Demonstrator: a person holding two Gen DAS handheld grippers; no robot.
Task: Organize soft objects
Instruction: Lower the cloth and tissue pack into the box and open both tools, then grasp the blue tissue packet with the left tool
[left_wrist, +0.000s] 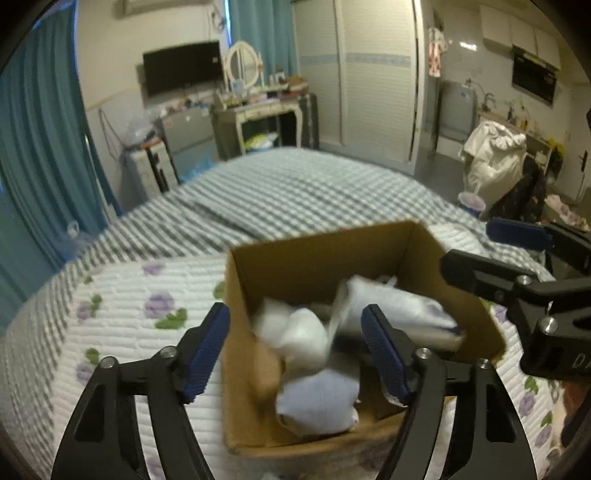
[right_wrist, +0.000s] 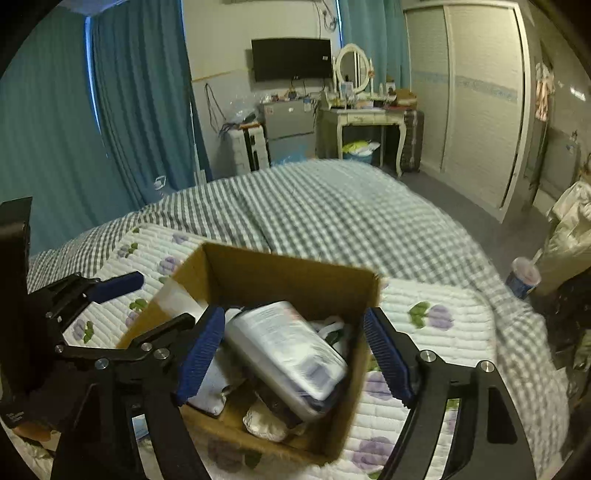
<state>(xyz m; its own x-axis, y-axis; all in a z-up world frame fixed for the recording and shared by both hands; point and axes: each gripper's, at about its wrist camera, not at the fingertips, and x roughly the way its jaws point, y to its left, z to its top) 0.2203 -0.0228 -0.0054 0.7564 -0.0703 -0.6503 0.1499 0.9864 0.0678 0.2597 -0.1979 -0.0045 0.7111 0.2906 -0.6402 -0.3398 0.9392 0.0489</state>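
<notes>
1. Writing: the white plastic-wrapped pack (right_wrist: 291, 350) in the cardboard box (right_wrist: 291, 275) carries lines of print, too blurred to read (only a reddish patch near its top edge stands out). The right gripper's (left_wrist: 480, 254) body shows pale letters in the left wrist view, cut off at the edge.
2. The left gripper (left_wrist: 295, 350) hangs over the box with its blue pads spread wide, nothing between them but air; white soft bundles (left_wrist: 303, 343) and a pale blue one (left_wrist: 319, 402) lie in the box directly below and ahead of it.
3. The right gripper (right_wrist: 295, 354) is likewise spread wide and holds nothing; the wrapped pack lies tilted just beneath its fingers.
4. The box sits on a white quilt with purple flowers (left_wrist: 122, 306), spread over a grey checked bedcover (right_wrist: 332, 218).
5. Beyond the grippers: teal curtains (right_wrist: 140, 103), a wall television (right_wrist: 291, 59), a dressing table with an oval mirror (right_wrist: 354, 66), and white sliding wardrobe doors (right_wrist: 480, 92).
</notes>
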